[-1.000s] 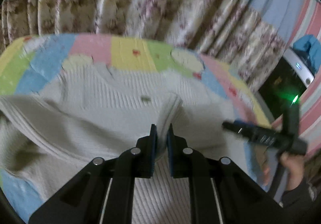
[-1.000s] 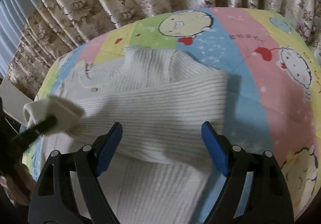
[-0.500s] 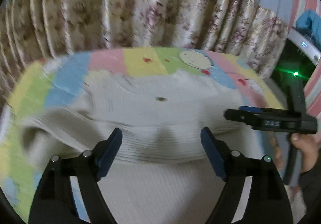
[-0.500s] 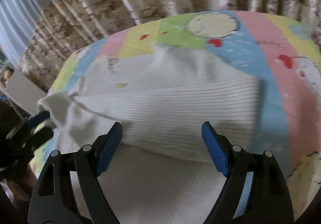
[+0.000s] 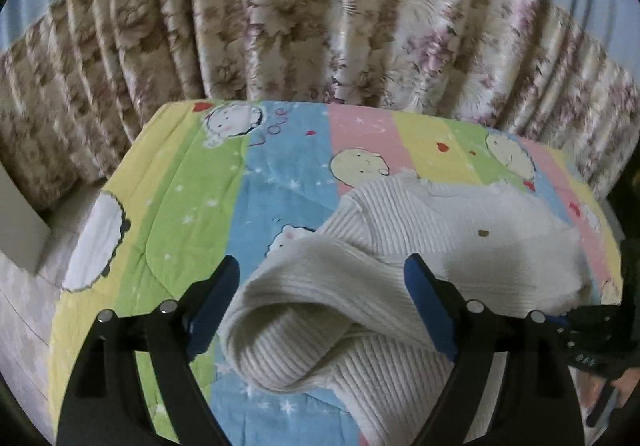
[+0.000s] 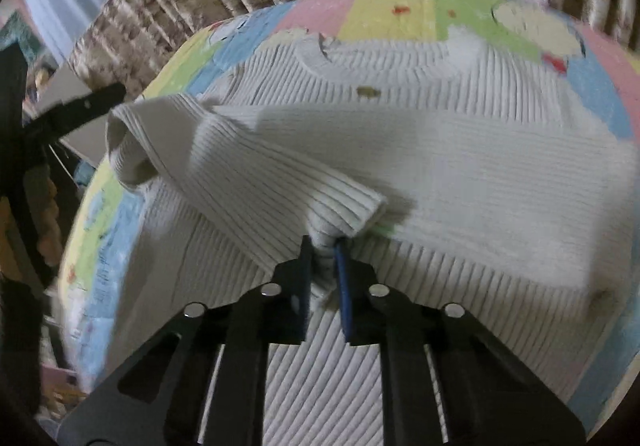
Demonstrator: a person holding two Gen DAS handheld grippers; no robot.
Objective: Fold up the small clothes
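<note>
A cream ribbed sweater [image 5: 440, 230] lies spread on a bright cartoon quilt [image 5: 200, 186]. One sleeve [image 5: 304, 310] is folded across the body, its bend bulging at the sweater's left edge. My left gripper [image 5: 322, 262] stands open above that bend, touching nothing. In the right wrist view the same sweater [image 6: 460, 150] fills the middle. My right gripper [image 6: 323, 244] is shut on the sleeve cuff [image 6: 352, 206], which is lifted off the sweater's front.
Flowered curtains [image 5: 320, 26] hang close behind the quilt's far edge. A white board [image 5: 20, 222] leans at the left. A hand holds the other gripper's black frame [image 5: 588, 334] at the right edge. The quilt [image 6: 392, 12] drops away at the left.
My left gripper let go of the sleeve, opened, and swung left to the sweater's edge. My right gripper, open before, has shut on the sleeve cuff.
</note>
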